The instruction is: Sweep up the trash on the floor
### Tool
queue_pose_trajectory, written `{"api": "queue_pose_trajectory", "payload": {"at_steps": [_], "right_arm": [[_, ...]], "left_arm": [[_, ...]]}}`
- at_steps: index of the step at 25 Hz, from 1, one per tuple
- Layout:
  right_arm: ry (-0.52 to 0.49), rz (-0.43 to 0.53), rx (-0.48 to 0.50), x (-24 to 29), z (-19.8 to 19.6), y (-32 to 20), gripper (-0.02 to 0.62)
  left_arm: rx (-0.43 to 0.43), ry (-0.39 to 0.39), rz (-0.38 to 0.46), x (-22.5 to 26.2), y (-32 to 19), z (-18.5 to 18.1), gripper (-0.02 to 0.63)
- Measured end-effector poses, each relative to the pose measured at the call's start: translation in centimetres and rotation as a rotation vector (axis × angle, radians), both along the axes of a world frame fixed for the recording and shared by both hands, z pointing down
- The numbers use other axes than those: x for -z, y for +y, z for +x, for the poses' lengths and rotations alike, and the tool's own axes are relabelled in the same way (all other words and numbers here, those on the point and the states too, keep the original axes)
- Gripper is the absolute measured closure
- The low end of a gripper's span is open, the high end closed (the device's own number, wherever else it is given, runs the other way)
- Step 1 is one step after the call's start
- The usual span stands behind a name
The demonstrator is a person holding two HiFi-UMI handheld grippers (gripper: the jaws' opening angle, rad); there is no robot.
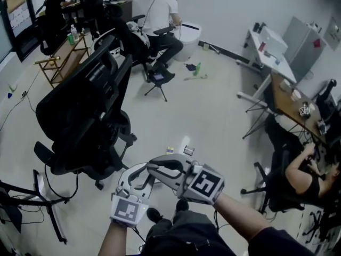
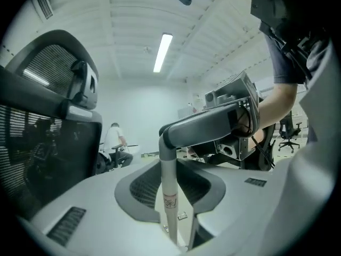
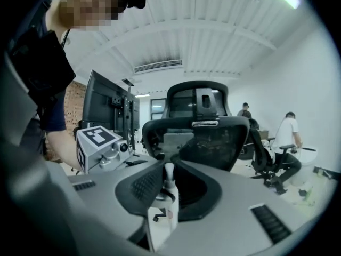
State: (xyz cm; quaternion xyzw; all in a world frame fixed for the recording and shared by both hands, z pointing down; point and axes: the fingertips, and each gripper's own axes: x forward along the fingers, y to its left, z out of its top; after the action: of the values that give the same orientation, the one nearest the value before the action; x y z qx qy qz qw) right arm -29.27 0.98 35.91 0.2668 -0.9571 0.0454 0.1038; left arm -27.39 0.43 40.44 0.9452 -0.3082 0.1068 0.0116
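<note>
Basically pre-sweep: left gripper (image 2: 171, 196) and right gripper (image 3: 169, 191) both pinch the pale grey broom pole (image 2: 167, 169). Small trash scraps (image 1: 188, 151) lie just right of the black mesh office chair (image 1: 88, 111). Next, probably: broom head down behind them.

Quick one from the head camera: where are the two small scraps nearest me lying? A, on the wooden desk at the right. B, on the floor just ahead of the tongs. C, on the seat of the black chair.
B: the small scraps lie on the pale floor just beyond the left tongs and right tongs, to the right of the black chair.
</note>
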Motion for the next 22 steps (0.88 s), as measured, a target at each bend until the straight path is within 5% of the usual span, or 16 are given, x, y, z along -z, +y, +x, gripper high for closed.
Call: {"api": "queue_pose_trajectory", "payload": {"at_steps": [13, 22], "right_arm": [[-0.117, -0.076, -0.134, -1.9, 11.2, 3.2, 0.518], [-0.176, -0.129, -0.237, -7.1, 19.2, 2.7, 0.518]], "left_arm": [[-0.201, -0.129, -0.053, -2.1, 3.6, 10.8, 0.515], [-0.253, -0.214, -0.105, -7.5, 3.4, 18.5, 0.515]]}}
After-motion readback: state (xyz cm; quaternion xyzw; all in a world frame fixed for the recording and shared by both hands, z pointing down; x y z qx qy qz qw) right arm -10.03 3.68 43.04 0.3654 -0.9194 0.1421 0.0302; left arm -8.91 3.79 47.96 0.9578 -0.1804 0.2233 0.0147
